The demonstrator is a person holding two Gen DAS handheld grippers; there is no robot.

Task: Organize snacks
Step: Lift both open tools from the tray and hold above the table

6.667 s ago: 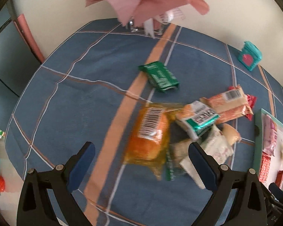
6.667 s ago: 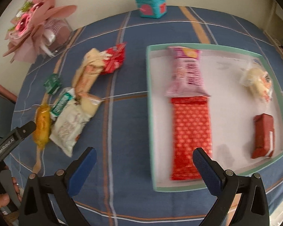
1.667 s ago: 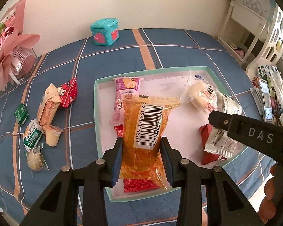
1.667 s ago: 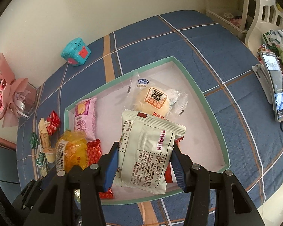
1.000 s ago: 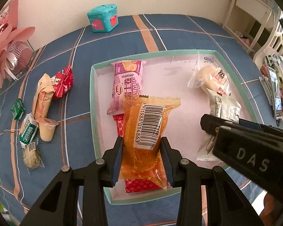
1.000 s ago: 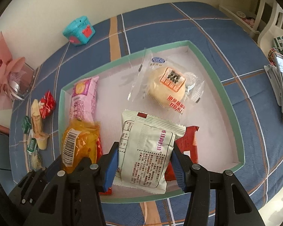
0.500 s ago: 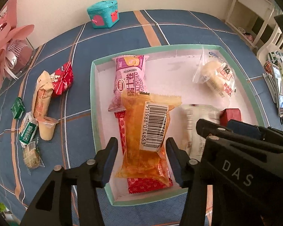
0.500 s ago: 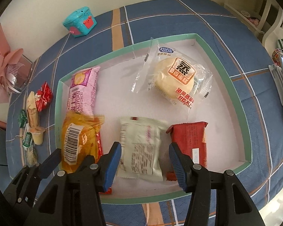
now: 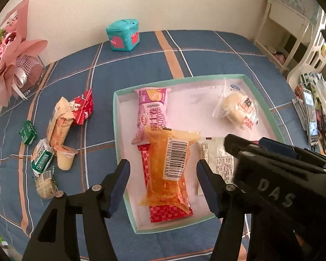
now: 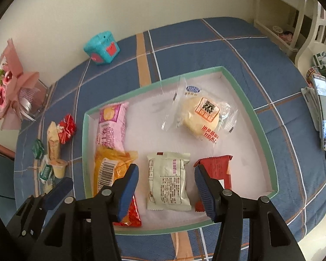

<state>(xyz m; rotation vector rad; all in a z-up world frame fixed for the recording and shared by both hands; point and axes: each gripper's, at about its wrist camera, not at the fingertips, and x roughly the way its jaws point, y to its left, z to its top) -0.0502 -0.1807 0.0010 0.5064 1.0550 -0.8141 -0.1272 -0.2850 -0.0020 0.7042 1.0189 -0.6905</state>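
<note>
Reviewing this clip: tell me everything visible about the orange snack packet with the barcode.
The orange snack packet is a long, translucent, glossy plastic wrapper with crimped ends and a white barcode label facing up, its contents orange-yellow. It lies flat in the left part of the mint-rimmed tray, resting on the red patterned packet and overlapping the lower end of the pink packet. It sits between the opening jaws of the left tool, whose pads are not touching it. Nothing lies on top of it.

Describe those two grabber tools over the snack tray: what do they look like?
Each gripper is a black plastic frame with silver screws, ending in two ribbed blue pads. The left gripper and right gripper look alike. The right one's body carries pale "DAS" lettering. No cables or sleeves show.
</note>
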